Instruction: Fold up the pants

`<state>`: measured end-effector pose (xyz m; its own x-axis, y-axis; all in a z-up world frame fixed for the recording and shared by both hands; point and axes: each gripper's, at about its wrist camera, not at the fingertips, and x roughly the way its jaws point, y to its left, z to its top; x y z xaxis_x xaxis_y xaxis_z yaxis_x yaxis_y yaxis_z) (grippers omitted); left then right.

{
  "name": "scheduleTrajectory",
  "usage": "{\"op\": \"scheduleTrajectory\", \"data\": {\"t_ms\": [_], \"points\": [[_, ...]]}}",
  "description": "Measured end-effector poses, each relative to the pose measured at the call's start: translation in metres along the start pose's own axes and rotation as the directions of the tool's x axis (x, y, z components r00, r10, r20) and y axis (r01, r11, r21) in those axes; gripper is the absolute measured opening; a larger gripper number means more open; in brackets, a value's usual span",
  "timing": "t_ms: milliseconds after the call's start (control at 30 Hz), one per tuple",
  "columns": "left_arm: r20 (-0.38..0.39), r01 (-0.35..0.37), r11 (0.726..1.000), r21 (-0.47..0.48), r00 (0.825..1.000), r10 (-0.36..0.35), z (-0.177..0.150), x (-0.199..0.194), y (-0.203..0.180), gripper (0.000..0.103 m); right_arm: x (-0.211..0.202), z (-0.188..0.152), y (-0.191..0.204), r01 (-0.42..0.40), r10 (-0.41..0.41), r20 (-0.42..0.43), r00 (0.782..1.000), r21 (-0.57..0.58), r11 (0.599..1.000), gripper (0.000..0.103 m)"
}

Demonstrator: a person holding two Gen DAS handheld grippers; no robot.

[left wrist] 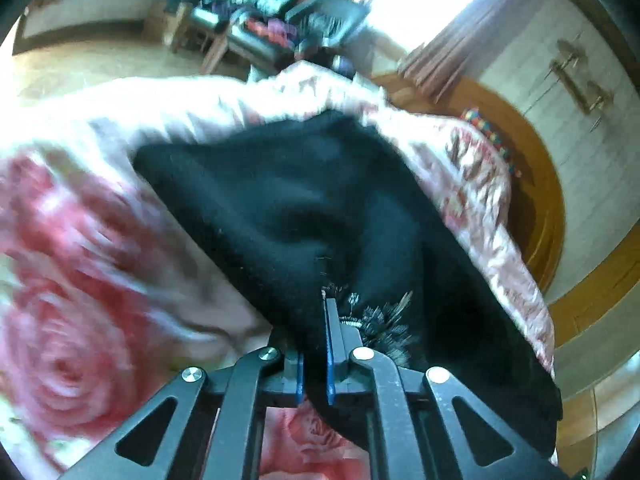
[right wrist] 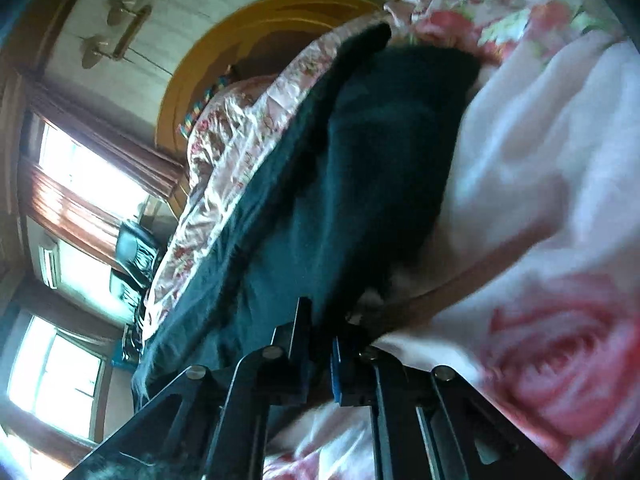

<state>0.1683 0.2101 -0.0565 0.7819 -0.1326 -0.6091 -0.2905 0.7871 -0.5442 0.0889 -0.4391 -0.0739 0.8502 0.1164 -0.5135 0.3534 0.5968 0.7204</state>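
Observation:
Black pants (left wrist: 288,200) lie crumpled on a bed with a pink rose-print cover (left wrist: 80,280). In the left wrist view my left gripper (left wrist: 320,320) is shut on the near edge of the pants, the dark cloth pinched between its blue-padded fingers (left wrist: 331,344). A sparkly trim shows beside the right finger. In the right wrist view the same pants (right wrist: 352,184) run away from the camera along the bed. My right gripper (right wrist: 320,328) is shut on their near edge, with cloth squeezed between its jaws. Both views are motion-blurred.
A pale floral quilt (left wrist: 480,184) is bunched at the bed's far side. A curved wooden headboard (left wrist: 548,184) stands behind it against a white wall. Curtained windows (right wrist: 80,168) and cluttered furniture (left wrist: 264,28) lie beyond the bed.

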Motion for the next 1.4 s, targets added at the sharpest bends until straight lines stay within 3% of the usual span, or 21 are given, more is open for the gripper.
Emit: {"op": "scheduleTrajectory", "data": {"t_ms": [200, 267, 333, 467, 567, 600, 633, 767, 900, 967, 1000, 1033, 1067, 1100, 1133, 1200, 1400], "points": [[0.066, 0.065, 0.998, 0.005, 0.996, -0.065, 0.003, -0.043, -0.004, 0.006, -0.031, 0.006, 0.014, -0.022, 0.022, 0.063, 0.998, -0.013, 1.000, 0.007], [0.082, 0.087, 0.996, -0.005, 0.993, -0.086, 0.005, -0.054, -0.003, 0.006, -0.048, 0.009, 0.019, -0.033, 0.035, 0.112, 0.993, -0.020, 0.999, 0.000], [0.082, 0.111, 0.994, -0.013, 0.991, -0.110, 0.006, -0.064, -0.002, 0.006, -0.064, 0.011, 0.020, -0.051, 0.055, 0.144, 0.988, -0.029, 0.998, 0.000], [0.047, 0.095, 0.995, 0.022, 0.994, -0.095, 0.000, -0.062, 0.003, 0.006, -0.058, 0.013, 0.020, 0.054, -0.052, 0.022, 0.998, -0.117, 0.992, 0.003], [0.029, 0.072, 0.997, -0.003, 0.997, -0.072, -0.008, -0.054, 0.015, 0.006, -0.042, 0.012, 0.003, 0.074, -0.076, -0.028, 0.997, -0.084, 0.994, 0.020], [0.015, 0.067, 0.997, -0.022, 0.998, -0.067, -0.010, -0.049, 0.019, 0.006, -0.038, 0.013, 0.000, 0.086, -0.088, -0.033, 0.996, -0.078, 0.993, 0.045], [0.009, 0.064, 0.998, -0.029, 0.998, -0.063, -0.012, -0.048, 0.022, 0.006, -0.031, 0.015, -0.002, 0.101, -0.103, -0.029, 0.994, -0.073, 0.992, 0.057], [0.008, 0.049, 0.999, 0.008, 0.999, -0.049, -0.016, -0.044, 0.021, 0.006, -0.005, 0.023, -0.003, 0.126, -0.130, -0.044, 0.991, -0.090, 0.988, 0.057], [0.016, -0.012, 0.992, 0.123, 1.000, 0.010, -0.022, -0.032, 0.010, 0.008, 0.015, 0.034, -0.006, 0.145, -0.148, -0.035, 0.988, -0.084, 0.986, 0.057], [-0.011, -0.046, 0.988, 0.148, 0.999, 0.048, -0.024, -0.020, 0.010, 0.018, 0.023, 0.038, -0.010, 0.185, -0.188, -0.035, 0.982, -0.074, 0.980, 0.055], [-0.038, -0.061, 0.988, 0.141, 0.997, 0.067, -0.025, -0.011, 0.013, 0.030, 0.029, 0.040, -0.012, 0.218, -0.221, -0.045, 0.974, -0.061, 0.974, 0.051], [-0.052, -0.062, 0.990, 0.128, 0.996, 0.069, -0.024, -0.005, 0.015, 0.030, 0.031, 0.041, -0.014, 0.230, -0.233, -0.049, 0.971, -0.054, 0.972, 0.042], [-0.054, -0.061, 0.991, 0.116, 0.996, 0.067, -0.024, -0.002, 0.017, 0.030, 0.033, 0.043, -0.015, 0.226, -0.228, -0.048, 0.972, -0.044, 0.973, 0.037], [-0.053, -0.056, 0.993, 0.101, 0.997, 0.062, -0.022, 0.000, 0.018, 0.030, 0.032, 0.043, -0.015, 0.214, -0.216, -0.046, 0.975, -0.039, 0.976, 0.022], [-0.060, -0.048, 0.994, 0.095, 0.997, 0.053, -0.021, 0.001, 0.018, 0.020, 0.029, 0.044, -0.014, 0.190, -0.191, -0.038, 0.981, -0.037, 0.981, 0.009], [-0.107, 0.006, 0.997, 0.076, 0.994, 0.003, -0.017, 0.003, 0.019, 0.007, 0.014, 0.042, -0.006, 0.170, -0.170, 0.014, 0.985, -0.071, 0.983, 0.008], [-0.047, 0.098, 0.995, -0.023, 0.994, -0.099, -0.007, -0.037, 0.031, 0.006, -0.036, 0.028, 0.014, 0.154, -0.141, 0.126, 0.982, -0.100, 0.983, 0.007]]}}
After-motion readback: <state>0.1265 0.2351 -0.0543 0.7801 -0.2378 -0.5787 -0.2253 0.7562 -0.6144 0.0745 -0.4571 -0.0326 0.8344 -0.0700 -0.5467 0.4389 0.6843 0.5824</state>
